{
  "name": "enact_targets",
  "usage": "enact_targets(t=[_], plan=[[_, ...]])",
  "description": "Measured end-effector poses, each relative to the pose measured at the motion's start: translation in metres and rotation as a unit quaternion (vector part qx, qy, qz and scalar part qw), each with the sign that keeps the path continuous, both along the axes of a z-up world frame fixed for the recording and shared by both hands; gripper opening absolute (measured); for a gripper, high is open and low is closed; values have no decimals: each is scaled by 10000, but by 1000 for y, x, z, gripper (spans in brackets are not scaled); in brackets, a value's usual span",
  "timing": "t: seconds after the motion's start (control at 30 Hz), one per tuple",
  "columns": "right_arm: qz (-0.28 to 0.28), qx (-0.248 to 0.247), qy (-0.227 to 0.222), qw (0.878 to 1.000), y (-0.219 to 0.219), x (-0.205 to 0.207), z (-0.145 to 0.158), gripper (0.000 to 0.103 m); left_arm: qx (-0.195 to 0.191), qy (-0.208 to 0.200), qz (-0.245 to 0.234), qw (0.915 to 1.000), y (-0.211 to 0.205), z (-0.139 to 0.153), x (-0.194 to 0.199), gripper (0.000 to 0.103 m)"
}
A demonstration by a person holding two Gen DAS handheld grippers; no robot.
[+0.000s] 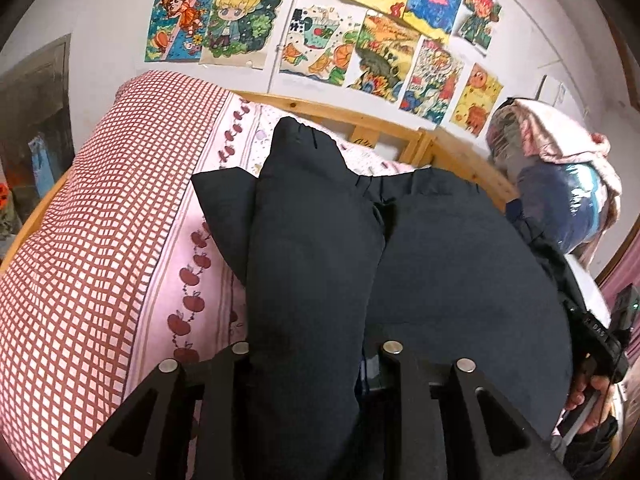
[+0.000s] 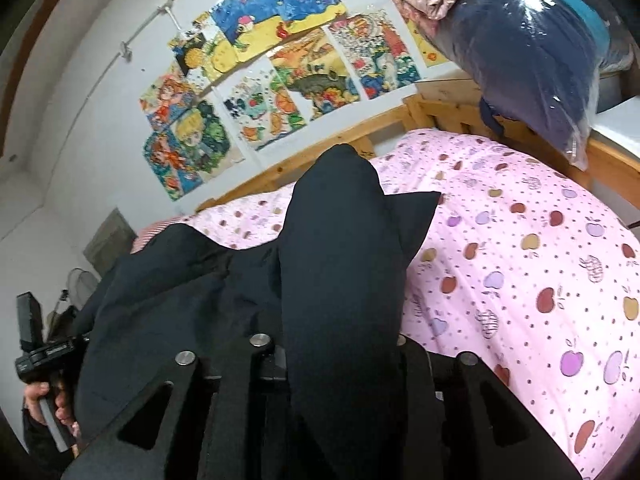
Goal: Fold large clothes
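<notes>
Two black grippers each pinch a bunch of the same dark garment.

From the left wrist camera, the left gripper point(image 1: 312, 350) points forward over the bed. Its two black fingers point(image 1: 236, 364) are pressed onto a thick fold of the dark garment point(image 1: 440, 260), which bulges up between them. The cloth is navy-black, soft and smooth, with small stitched tucks near the top. It spreads toward the right edge of the bed. Under it lies a pink sheet point(image 1: 224, 208) with a row of red apples. A red and white checked pillow point(image 1: 100, 220), puffy and rounded, sits along the left edge of the bed. A wooden bed frame point(image 1: 460, 152) runs along the far edge. Bright paper drawings point(image 1: 320, 32) cover the white wall. At the right edge, a hand point(image 1: 588, 400) grips the handle of the other tool.

From the right wrist camera, the right gripper point(image 2: 332, 344) also points forward, its jaws closed on a tall hump of the dark garment point(image 2: 340, 260). More of the cloth sags in loose folds to the left. The pink sheet point(image 2: 520, 260) here is dotted with coloured apples. A shiny plastic bag point(image 2: 528, 48) of blue cloth rests at the far right corner of the bed. At the lower left, a hand point(image 2: 44, 400) holds the other tool's grey handle.
</notes>
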State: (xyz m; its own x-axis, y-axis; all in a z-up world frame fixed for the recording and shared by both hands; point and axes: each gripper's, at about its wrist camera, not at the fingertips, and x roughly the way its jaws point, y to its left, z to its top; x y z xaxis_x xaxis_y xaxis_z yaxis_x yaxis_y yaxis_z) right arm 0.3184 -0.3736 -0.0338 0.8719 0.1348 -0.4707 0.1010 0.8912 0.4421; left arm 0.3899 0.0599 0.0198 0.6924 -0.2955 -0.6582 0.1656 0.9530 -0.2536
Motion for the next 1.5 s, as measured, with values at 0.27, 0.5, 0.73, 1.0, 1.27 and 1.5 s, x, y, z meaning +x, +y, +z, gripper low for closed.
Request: enact_targets(t=[0.27, 0.5, 0.73, 1.0, 1.27, 1.5], plan=[[-469, -308, 375, 9977, 1, 1, -3, 61, 259, 200, 328, 9989, 1, -2, 3, 52], [-883, -714, 617, 9916, 5, -3, 3, 91, 277, 138, 608, 9977, 5, 6, -3, 89], [-963, -909, 382, 9905, 7, -26, 23, 94, 547, -132, 773, 9954, -6, 18, -21, 101], [-809, -920, 180, 9923, 15, -44, 35, 94, 778, -435, 615, 9941, -23, 35, -52, 103], [-635, -1244, -151, 9901, 41, -71, 60, 95, 928, -678, 511, 9921, -35, 49, -97, 103], [-506, -1390, -429, 9881, 60, -106, 81, 96, 869, -795, 500, 9918, -36, 60, -133, 103]])
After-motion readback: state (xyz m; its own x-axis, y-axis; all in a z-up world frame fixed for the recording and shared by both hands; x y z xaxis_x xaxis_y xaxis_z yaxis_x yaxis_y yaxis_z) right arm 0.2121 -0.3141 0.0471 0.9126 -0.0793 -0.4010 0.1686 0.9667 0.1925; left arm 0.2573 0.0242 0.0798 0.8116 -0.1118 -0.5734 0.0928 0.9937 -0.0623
